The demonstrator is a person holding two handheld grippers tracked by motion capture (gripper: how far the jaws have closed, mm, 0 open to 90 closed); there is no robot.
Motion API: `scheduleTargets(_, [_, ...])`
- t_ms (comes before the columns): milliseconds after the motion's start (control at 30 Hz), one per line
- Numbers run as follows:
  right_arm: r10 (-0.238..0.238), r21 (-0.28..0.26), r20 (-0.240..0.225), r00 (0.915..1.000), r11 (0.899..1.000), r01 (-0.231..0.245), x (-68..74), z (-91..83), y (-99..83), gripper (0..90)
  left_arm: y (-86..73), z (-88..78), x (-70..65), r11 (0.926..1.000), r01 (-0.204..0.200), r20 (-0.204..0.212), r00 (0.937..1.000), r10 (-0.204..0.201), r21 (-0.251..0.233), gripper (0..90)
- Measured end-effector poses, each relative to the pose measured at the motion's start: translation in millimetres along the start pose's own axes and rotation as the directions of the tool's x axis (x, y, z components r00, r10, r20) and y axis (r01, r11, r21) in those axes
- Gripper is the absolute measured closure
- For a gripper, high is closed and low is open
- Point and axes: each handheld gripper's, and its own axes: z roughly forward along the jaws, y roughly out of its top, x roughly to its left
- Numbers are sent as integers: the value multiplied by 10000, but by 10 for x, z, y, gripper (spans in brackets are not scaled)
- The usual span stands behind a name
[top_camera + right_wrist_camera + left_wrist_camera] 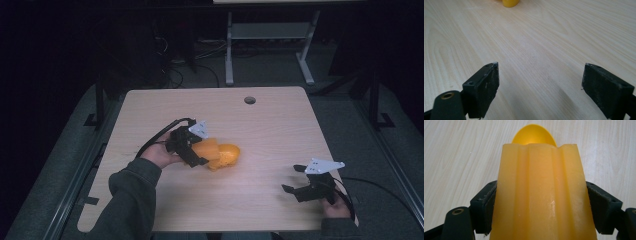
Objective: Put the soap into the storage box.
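Observation:
A pale orange ridged piece (541,195) sits between the jaws of my left gripper (541,196), which is shut on its two sides. Past its far end lies a rounded yellow bowl shape (534,135); whether the two are joined I cannot tell. In the high view the left gripper (197,152) holds the orange piece (212,150) low over the middle of the wooden table (280,125), the yellow part (231,152) pointing right. My right gripper (293,179) stands open near the front right corner, nothing between its fingers. The right gripper (540,82) faces bare wood, with a yellow thing (510,3) far off.
A round cable hole (249,100) lies near the table's far edge. A white desk frame (229,50) stands on the floor beyond. Black cables trail from both grippers. The table's right edge runs close to the right hand.

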Motion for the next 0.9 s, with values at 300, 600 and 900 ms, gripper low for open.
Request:
scheduleTargets(300, [36, -34, -24, 10000, 10000, -36, -2, -7, 0, 137, 121, 145, 51, 9998, 18, 132, 9999, -15, -207, 206])
scheduleTargets(600, [36, -38, -33, 10000, 10000, -36, -1, -4, -1, 137, 186, 244, 80, 9993, 82, 237, 9997, -73, -375, 206])
scheduleTargets(900, [-23, -29, -58, 10000, 10000, 23, -3, 1, -2, 137, 239, 322, 108, 9984, 194, 195, 9996, -184, -528, 206])
